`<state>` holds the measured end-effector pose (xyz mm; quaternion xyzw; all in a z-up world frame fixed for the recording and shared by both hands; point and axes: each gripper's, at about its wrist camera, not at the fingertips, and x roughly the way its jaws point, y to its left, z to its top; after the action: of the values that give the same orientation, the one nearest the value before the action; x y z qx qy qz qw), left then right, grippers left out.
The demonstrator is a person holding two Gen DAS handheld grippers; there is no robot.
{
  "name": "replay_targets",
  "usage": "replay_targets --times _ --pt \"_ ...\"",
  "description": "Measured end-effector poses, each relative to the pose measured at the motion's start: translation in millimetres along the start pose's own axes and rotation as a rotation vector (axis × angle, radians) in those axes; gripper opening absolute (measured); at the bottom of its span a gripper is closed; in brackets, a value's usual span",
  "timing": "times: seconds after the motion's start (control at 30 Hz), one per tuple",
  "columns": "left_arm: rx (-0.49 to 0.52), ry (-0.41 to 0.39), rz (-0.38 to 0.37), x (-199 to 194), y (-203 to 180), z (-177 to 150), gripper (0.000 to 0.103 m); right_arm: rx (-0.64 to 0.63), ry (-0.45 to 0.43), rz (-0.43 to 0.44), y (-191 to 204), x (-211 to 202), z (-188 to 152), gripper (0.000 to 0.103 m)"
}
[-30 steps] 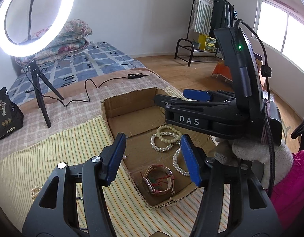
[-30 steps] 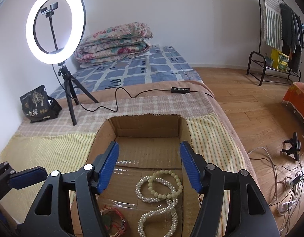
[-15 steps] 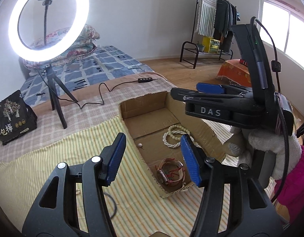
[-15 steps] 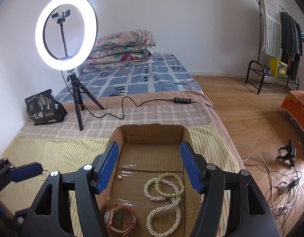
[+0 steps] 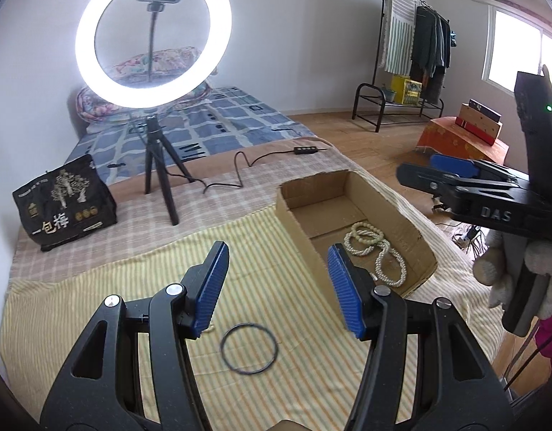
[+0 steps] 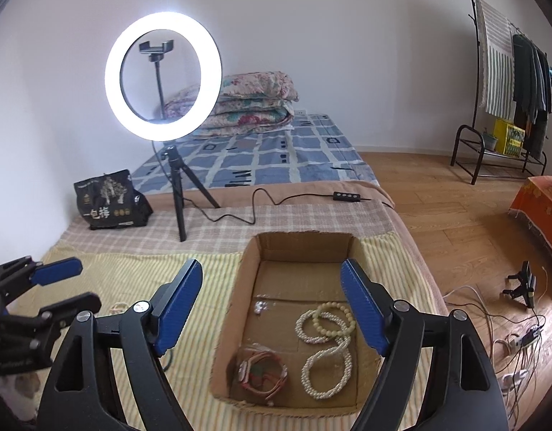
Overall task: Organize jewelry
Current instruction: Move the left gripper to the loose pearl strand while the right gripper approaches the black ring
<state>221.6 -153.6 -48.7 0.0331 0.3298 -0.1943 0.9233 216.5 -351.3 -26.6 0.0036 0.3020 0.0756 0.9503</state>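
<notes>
A bed (image 5: 96, 287) under a yellow striped cloth carries a cardboard box (image 6: 236, 287) and a lit ring light (image 6: 163, 77) on its tripod. Only the left wrist view shows the black ring bangle (image 5: 249, 347), lying on the cloth just below and between the spread fingers of the left gripper (image 5: 277, 289), which hold nothing. Only the right view shows the pink watch (image 6: 263, 373) (near corner of the box). The right gripper (image 6: 272, 309) hovers over the box with its fingers opening and empty; three bead bracelets (image 6: 326, 323) and one pearl strand (image 6: 326, 373) lie between and below them.
</notes>
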Motion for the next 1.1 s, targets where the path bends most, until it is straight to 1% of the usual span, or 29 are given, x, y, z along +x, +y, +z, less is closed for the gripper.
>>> replay_targets --times 0.07,0.1,0.13,0.2,0.33,0.43,0.5,0.6,0.73,0.83,0.97,1.1 --pt "-0.011 0.008 0.007 -4.7 9.0 -1.5 0.07 -0.004 0.009 0.008 7.5 -2.5 -2.3 0.08" --pt "-0.022 0.011 0.016 -7.5 15.9 -2.3 0.079 -0.007 0.014 0.008 11.6 -3.2 -3.5 0.08" --pt "-0.031 0.009 0.02 -10.3 21.4 -3.1 0.083 -0.01 0.018 0.007 14.8 -6.4 -5.1 0.08" --pt "-0.051 0.006 0.038 -15.4 35.1 -5.1 0.083 -0.022 0.021 0.01 23.7 -9.0 -9.0 0.081" --pt "-0.092 0.024 0.06 -17.8 63.7 -9.5 0.083 -0.052 0.042 0.046 42.8 -9.9 -16.1 0.081" --pt "-0.145 0.038 0.07 -15.8 89.0 -14.7 0.083 -0.084 0.071 0.087 60.1 -6.6 -23.4 0.081" --pt "-0.173 0.049 0.091 -12.9 104.8 -18.8 0.083 -0.109 0.093 0.111 72.0 -2.6 -30.2 0.081" --pt "-0.198 0.069 0.107 -8.0 122.3 -26.1 0.083 -0.154 0.124 0.145 89.7 6.6 -39.9 0.081" --pt "-0.228 0.101 0.119 -0.5 139.3 -35.5 0.083 -0.236 0.163 0.148 110.2 22.5 -55.0 0.081" --pt "-0.248 0.129 0.127 7.0 148.2 -42.7 0.083 -0.264 0.187 0.159 119.8 32.2 -66.4 0.081" --pt "-0.274 0.175 0.117 21.6 156.0 -51.8 0.083 -0.31 0.223 0.174 133.0 45.7 -79.6 0.081" --pt "-0.286 0.214 0.111 35.0 160.2 -59.2 0.079 -0.351 0.27 0.182 142.7 59.2 -88.7 0.081"
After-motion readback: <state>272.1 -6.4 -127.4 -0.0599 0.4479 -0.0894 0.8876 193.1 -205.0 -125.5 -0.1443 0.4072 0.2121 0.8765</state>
